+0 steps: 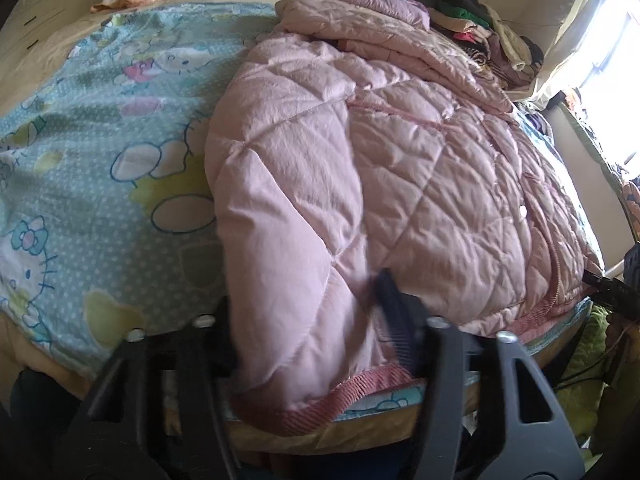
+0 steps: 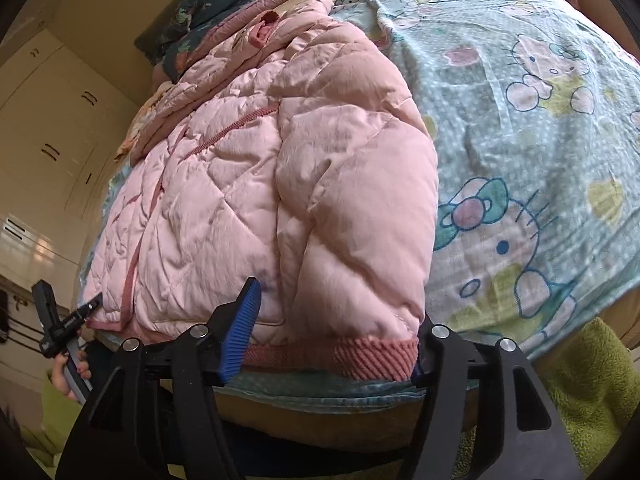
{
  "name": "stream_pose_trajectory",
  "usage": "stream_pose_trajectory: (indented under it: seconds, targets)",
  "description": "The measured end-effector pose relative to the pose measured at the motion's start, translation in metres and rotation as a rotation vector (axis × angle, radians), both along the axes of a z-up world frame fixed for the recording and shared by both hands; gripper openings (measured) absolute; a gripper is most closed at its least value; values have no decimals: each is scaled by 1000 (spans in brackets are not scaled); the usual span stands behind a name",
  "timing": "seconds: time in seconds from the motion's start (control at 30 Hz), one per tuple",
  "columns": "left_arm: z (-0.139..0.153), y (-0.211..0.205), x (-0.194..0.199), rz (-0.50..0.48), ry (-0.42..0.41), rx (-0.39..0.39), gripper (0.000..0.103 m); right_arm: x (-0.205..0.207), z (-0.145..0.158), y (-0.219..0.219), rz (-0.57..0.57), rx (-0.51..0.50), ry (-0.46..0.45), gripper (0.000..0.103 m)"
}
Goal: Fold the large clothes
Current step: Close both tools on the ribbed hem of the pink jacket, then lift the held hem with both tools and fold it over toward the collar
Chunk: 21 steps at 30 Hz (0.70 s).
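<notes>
The pink quilted jacket (image 1: 400, 168) lies flat on the bed (image 1: 80, 184), its ribbed hem at the near edge and its collar toward the far edge, so its long axis runs from near to far. No readable writing shows on it; the sheet (image 2: 540, 160) beneath bears a cartoon cat print with bows, no words.

The left tongs (image 1: 316, 328) grasp the sleeve cuff at the near edge, the cloth bunched between both fingers. The right tongs (image 2: 332, 336) clench the other sleeve's ribbed cuff (image 2: 360, 354) at the same edge, a blue ribbed pad (image 2: 242, 328) pressing into the cloth.

The left view alone shows a heap of clothes (image 1: 488, 36) at the bed's far right corner and a bright window (image 1: 612, 60). The right view alone shows cupboard doors (image 2: 52, 128), a green towel (image 2: 592, 392) below the near edge, and a hand (image 2: 66, 376) holding the other gripper's handle.
</notes>
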<state>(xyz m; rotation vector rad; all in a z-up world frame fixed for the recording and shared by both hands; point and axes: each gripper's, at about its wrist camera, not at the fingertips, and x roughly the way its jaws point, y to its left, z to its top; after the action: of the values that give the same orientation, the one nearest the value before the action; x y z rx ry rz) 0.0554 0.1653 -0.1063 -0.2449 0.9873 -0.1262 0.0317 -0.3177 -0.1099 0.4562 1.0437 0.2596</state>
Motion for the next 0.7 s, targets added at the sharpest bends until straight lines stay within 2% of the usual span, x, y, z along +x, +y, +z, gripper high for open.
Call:
stream_pose_trajectory:
  seconds: [0.07,0.13,0.2,0.47,0.6,0.7]
  targets:
    - [5,-2,0,-5,-21,27,24,-4,7,1,-7,-21,-34,33]
    - [10,-2,-1,-14,-44,33,19,-8,14,3,-9,-37,-73,22]
    - [15,-1,-1,-17,-61,25,15,-11,22,3,-6,-41,-107,20]
    - [46,-2,1,-22,-164,22,11,-10,51,8,6,-55,-209,16]
    - [58,-9,6,-28,-224,95,11,-2,69,9,5,-32,-260,15]
    - [67,-8,11,-24,-248,81,11,6,89,11,12,-31,-310,14]
